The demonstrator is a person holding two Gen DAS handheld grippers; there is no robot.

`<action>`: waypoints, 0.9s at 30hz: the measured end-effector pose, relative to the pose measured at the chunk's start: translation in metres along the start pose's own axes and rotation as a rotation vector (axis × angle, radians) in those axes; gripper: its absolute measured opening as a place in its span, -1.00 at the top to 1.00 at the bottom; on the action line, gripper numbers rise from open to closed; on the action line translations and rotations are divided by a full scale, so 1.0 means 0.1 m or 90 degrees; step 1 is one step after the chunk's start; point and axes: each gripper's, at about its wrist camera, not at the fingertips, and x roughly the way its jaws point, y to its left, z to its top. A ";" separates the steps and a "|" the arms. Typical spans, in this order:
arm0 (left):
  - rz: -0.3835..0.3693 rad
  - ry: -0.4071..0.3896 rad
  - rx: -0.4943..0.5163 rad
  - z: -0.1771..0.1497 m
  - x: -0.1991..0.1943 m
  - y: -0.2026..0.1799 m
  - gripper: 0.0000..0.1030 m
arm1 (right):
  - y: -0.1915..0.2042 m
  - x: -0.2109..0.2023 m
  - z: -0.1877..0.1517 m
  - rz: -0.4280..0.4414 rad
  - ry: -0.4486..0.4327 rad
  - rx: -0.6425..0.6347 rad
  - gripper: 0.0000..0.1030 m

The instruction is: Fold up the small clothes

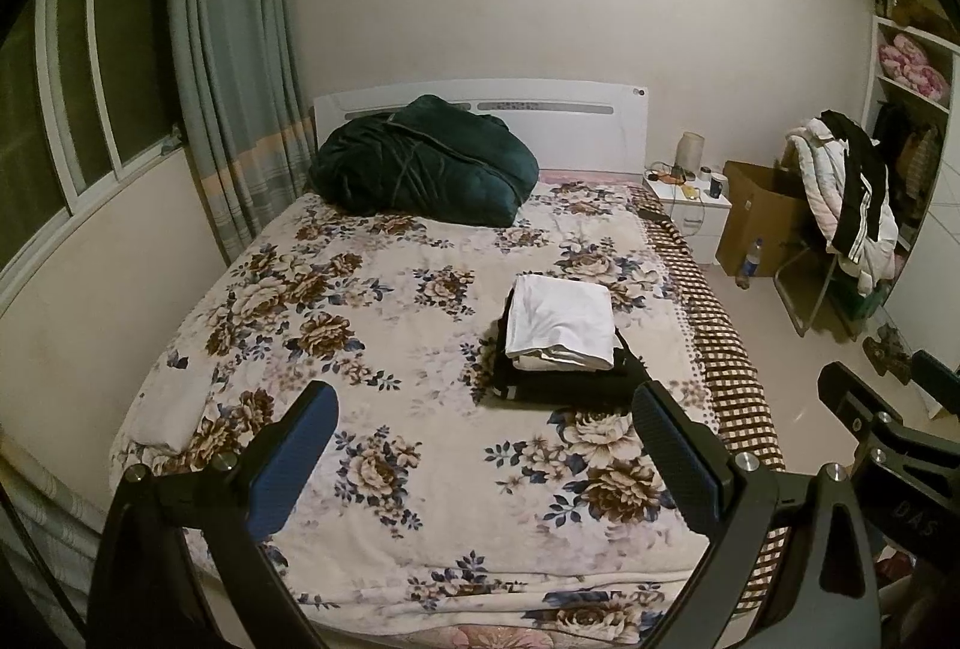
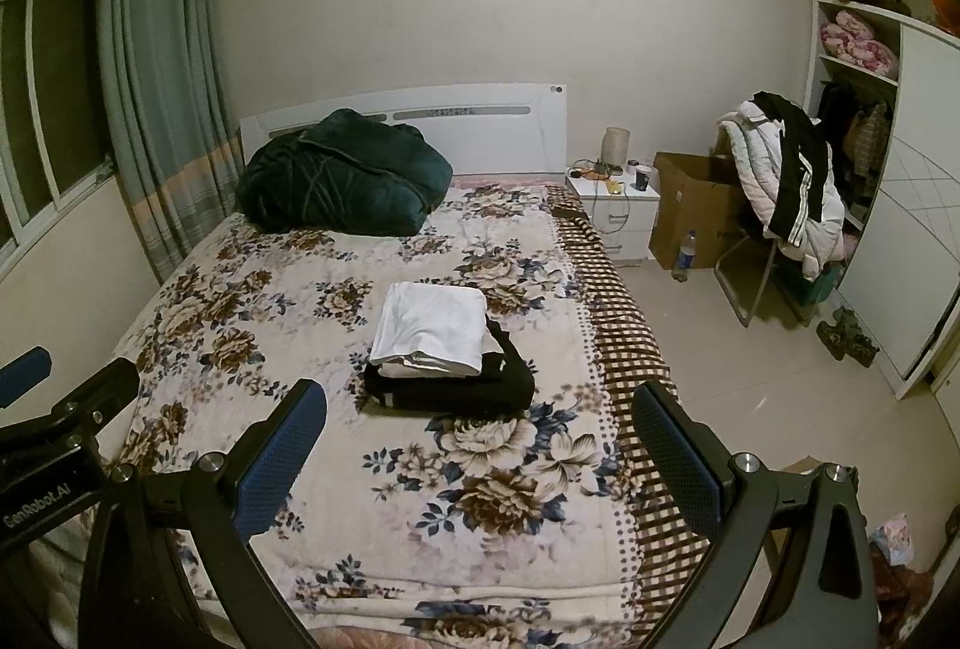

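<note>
— Bedroom first, from the left wrist view: what carries the clothes?

— The bed [image 1: 372,325], under a flowered blanket. A folded white garment [image 1: 561,322] lies squared on top of a folded black garment [image 1: 564,379], toward the bed's right edge and well short of the foot. Stacked like that, they look finished and parked out of the working area.

— And the left tongs [image 1: 483,460]?

— Spread wide, nothing between the blue pads, hanging above the foot of the bed, apart from the stack. My guess is they are free for the next piece. The right tongs' black frame shows at the right edge of this view.

— Anything else on the bed?

— A dark green quilt [image 1: 420,163] bundled at the headboard end, probably shoved there to leave flat room.

— Now the right wrist view.

— Same stack: white garment [image 2: 432,328] over black garment [image 2: 456,385], near the bed's right edge [image 2: 624,349]. The right tongs [image 2: 480,460] also gape wide and carry nothing, held off the foot corner.

— More clothes to fold?

— Possibly the jackets [image 2: 786,175] draped over the chair by the wardrobe; I judge the task is between pieces or nearly done.
</note>
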 end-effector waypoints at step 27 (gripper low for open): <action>0.027 -0.011 -0.011 0.04 -0.11 0.04 -0.95 | -0.01 0.00 0.00 0.003 -0.002 -0.001 -1.00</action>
